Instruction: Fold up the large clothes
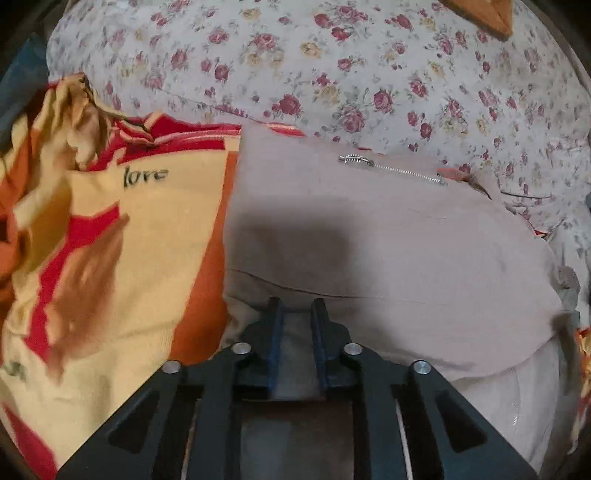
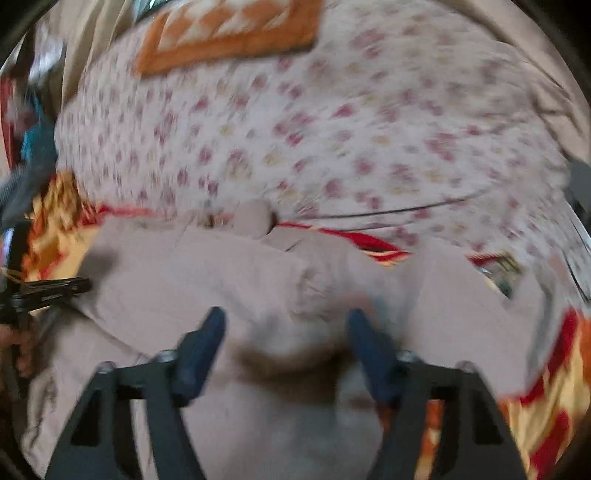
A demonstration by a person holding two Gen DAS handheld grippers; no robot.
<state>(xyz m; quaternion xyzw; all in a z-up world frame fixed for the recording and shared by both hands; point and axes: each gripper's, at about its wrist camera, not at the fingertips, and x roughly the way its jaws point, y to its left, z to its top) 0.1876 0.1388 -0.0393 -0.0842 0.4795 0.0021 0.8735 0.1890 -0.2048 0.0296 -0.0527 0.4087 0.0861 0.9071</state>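
Observation:
A large beige garment [image 1: 388, 240] with a metal zipper [image 1: 391, 168] lies folded over on a yellow, red and orange blanket [image 1: 147, 229]. My left gripper [image 1: 297, 306] is at the garment's near edge, its jaws narrow and pinching a fold of the beige cloth. In the blurred right wrist view the same garment [image 2: 221, 266] fills the foreground. My right gripper [image 2: 286, 317] stands open there, its blue pads [image 2: 207, 332] on either side of a bulge of cloth without pressing it. The left gripper [image 2: 74, 286] shows at that view's left edge.
A floral bed sheet [image 1: 332, 55] covers the bed beyond the garment. An orange and white patterned cloth [image 2: 229, 33] lies at the far side. The blanket [image 2: 554, 387] spreads out at the right, crumpled at its far left corner [image 1: 81, 107].

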